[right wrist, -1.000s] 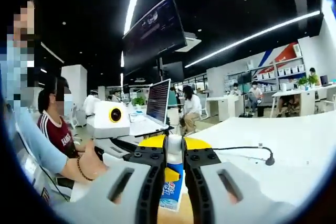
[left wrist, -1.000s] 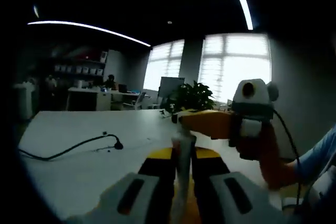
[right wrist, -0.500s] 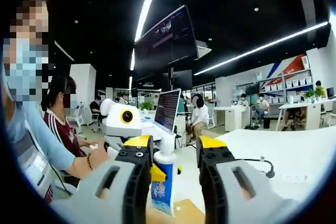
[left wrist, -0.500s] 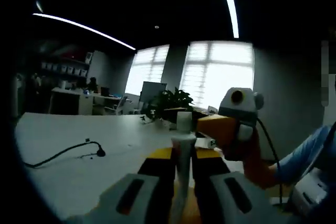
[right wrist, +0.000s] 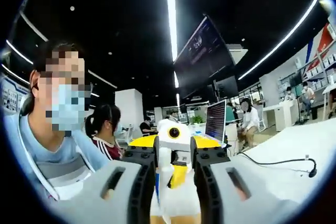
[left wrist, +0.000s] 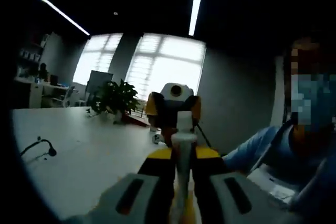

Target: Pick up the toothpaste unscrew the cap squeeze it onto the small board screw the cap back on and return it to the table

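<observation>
- My left gripper (left wrist: 178, 153), at the bottom centre of the left gripper view, was clamped on the toothpaste tube (left wrist: 181, 182), held upright off the white table (left wrist: 89, 156).
- Its white cap (left wrist: 184, 121) looked on; the squeeze, recapping and return seemed left to do.
- My right gripper (right wrist: 174, 153), low centre of the right gripper view, had its jaws narrowly parted around the pale cap end; I could not tell if they pinched it.
- The tube looked smooth and soft, the cap a small hard cylinder.
</observation>
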